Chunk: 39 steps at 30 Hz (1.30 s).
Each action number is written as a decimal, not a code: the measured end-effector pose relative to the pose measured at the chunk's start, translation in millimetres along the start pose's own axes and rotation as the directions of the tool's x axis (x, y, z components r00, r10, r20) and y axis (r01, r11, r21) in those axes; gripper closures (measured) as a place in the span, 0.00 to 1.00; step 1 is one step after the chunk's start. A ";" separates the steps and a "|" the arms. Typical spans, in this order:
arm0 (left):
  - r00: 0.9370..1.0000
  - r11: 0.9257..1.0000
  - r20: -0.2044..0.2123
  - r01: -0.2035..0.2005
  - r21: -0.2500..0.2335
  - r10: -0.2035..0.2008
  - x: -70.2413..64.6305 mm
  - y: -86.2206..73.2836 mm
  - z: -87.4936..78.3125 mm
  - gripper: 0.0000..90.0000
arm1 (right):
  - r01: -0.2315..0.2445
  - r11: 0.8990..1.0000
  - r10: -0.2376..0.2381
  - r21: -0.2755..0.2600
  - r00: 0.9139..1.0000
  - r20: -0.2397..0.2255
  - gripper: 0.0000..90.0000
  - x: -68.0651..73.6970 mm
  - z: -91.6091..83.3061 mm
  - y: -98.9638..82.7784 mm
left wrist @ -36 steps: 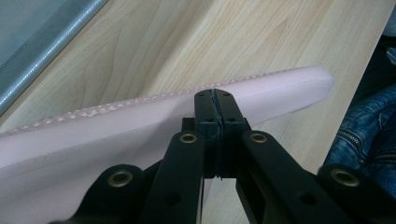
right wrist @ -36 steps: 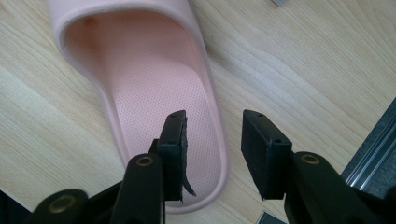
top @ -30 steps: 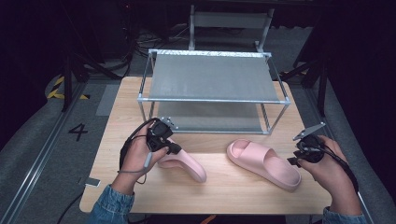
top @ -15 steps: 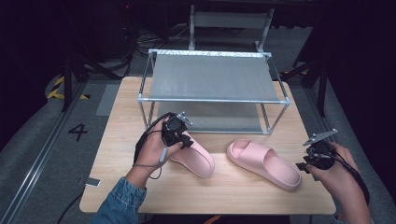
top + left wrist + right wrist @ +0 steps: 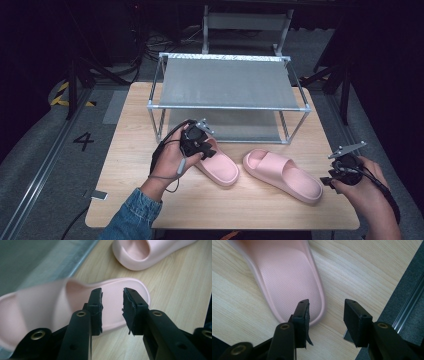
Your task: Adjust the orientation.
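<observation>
Two pink slide slippers lie on the wooden table [image 5: 135,130] in front of a metal rack. Over the left slipper [image 5: 220,167] hovers my left gripper [image 5: 206,150]; its jaws have just been opening. In the left gripper view the left gripper [image 5: 112,293] stands open above the slipper's footbed [image 5: 112,300] with nothing pinched between the pads. The right slipper [image 5: 285,175] lies apart from it, toe toward the rack. My right gripper [image 5: 327,177] is by its heel at the table's right edge. Its jaws have opened a little, and the right gripper [image 5: 327,303] is open beside the heel [image 5: 289,277].
The metal rack [image 5: 225,107] with two grey mesh shelves stands at the back of the table. The lower shelf [image 5: 225,125] sits just behind the left slipper. Dark floor and a metal rail [image 5: 409,307] lie past the table's right edge.
My left hand carried the left slipper rightward toward the rack and the other slipper, then its jaws spread off it. My right hand drew back to the right from the right slipper's heel.
</observation>
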<state>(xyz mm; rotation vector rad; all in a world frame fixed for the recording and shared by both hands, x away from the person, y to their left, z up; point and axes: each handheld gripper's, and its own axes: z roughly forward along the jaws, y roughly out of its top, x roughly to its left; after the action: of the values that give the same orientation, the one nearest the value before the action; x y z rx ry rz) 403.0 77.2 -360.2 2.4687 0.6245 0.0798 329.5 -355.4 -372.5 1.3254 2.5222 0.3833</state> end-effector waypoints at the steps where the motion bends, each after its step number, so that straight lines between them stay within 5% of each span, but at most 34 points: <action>1: 1.000 1.000 0.002 -0.004 0.001 0.004 -1.4 0.0 2.7 0.78 | 0.001 1.000 -0.001 -0.002 1.000 0.002 0.64 -0.1 -0.3 -0.1; 10: 1.000 0.994 0.024 0.011 0.107 -0.014 -4.9 -2.6 27.5 0.84 | 0.013 1.000 -0.013 -0.002 1.000 -0.003 0.64 1.3 -0.4 1.3; 18: 0.999 0.980 -0.037 0.043 0.196 -0.036 1.2 -12.0 43.5 0.85 | 0.020 1.000 -0.020 -0.004 1.000 -0.012 0.64 2.4 3.3 4.8; 27: 0.992 0.963 -0.056 0.124 0.239 -0.113 11.0 -37.2 24.8 0.86 | 0.043 0.999 -0.043 -0.013 0.999 -0.024 0.64 3.6 5.3 14.0; 30: 0.978 0.949 -0.127 0.192 0.250 -0.164 22.0 -55.2 12.0 0.83 | 0.047 0.999 -0.048 -0.015 0.998 -0.030 0.64 4.0 6.7 16.8; 33: 0.981 0.959 -0.081 0.187 0.214 -0.174 22.3 -58.7 5.5 0.85 | 0.052 0.999 -0.053 -0.013 0.998 -0.025 0.64 4.1 7.9 19.2; 34: 0.985 0.967 -0.052 0.172 0.189 -0.165 21.1 -58.2 2.6 0.85 | 0.054 0.998 -0.054 -0.012 0.998 -0.027 0.64 4.9 8.1 21.1; 39: 0.993 0.981 -0.049 0.117 0.154 -0.111 10.1 -49.3 4.4 0.88 | 0.077 0.997 -0.077 -0.017 0.996 -0.034 0.64 8.6 10.6 26.8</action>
<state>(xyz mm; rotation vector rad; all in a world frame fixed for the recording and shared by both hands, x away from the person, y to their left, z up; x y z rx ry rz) 392.3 114.9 -392.1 2.5806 0.8162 0.0366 348.8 -332.4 -374.0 1.2221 2.5841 0.4123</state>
